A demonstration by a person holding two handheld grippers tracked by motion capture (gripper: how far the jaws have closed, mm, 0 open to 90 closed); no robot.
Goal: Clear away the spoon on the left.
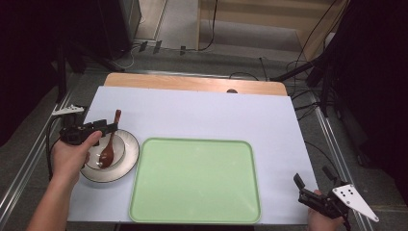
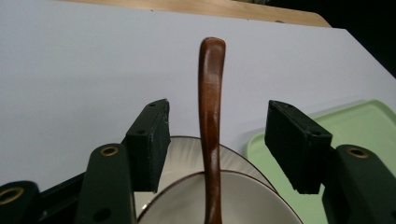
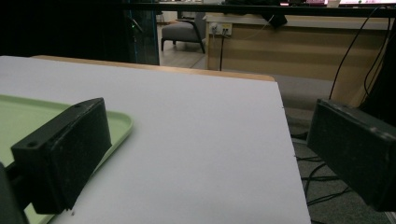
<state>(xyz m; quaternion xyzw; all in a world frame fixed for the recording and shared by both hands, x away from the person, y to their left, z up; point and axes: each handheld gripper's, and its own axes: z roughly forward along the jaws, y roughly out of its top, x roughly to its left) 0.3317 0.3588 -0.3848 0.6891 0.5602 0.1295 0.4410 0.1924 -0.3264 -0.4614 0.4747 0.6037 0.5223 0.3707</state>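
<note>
Both grippers' jaws apart

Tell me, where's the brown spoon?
In the high view, the spoon lies in the bowl at the table's left, beside the green tray.

A green tray (image 1: 195, 180) lies on the white table (image 1: 202, 115), seemingly empty.
</note>
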